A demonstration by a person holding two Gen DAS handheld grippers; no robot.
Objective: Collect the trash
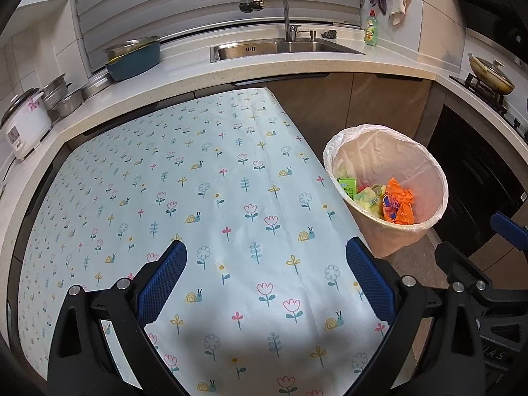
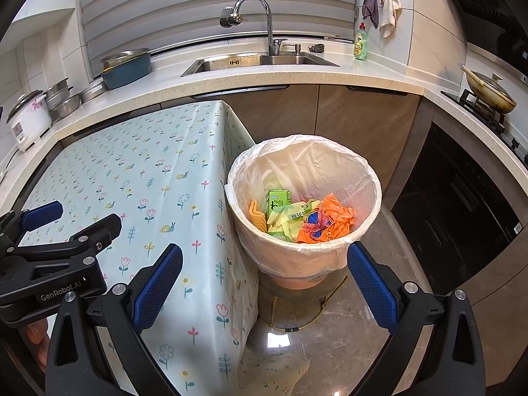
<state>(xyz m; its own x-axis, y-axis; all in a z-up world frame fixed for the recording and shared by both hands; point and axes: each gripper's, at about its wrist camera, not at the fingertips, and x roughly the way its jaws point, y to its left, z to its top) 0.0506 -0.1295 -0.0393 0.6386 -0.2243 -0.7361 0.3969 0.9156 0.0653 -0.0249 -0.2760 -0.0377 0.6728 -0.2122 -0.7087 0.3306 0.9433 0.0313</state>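
Trash (image 2: pixel 326 222) lies in the lined bin (image 2: pixel 369 178) on the floor at the table's (image 1: pixel 211 178) right edge, lower pieces buried. Left gripper (image 1: pixel 264 283) and right gripper (image 2: pixel 264 283) gape empty.

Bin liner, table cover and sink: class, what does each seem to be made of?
Bin liner: thin translucent plastic film, crinkled and folded over the rim. Table cover: probably wipeable plastic or coated cloth, printed with flowers and snails, showing soft fold creases. Sink: stainless steel by its look, grey and shiny.
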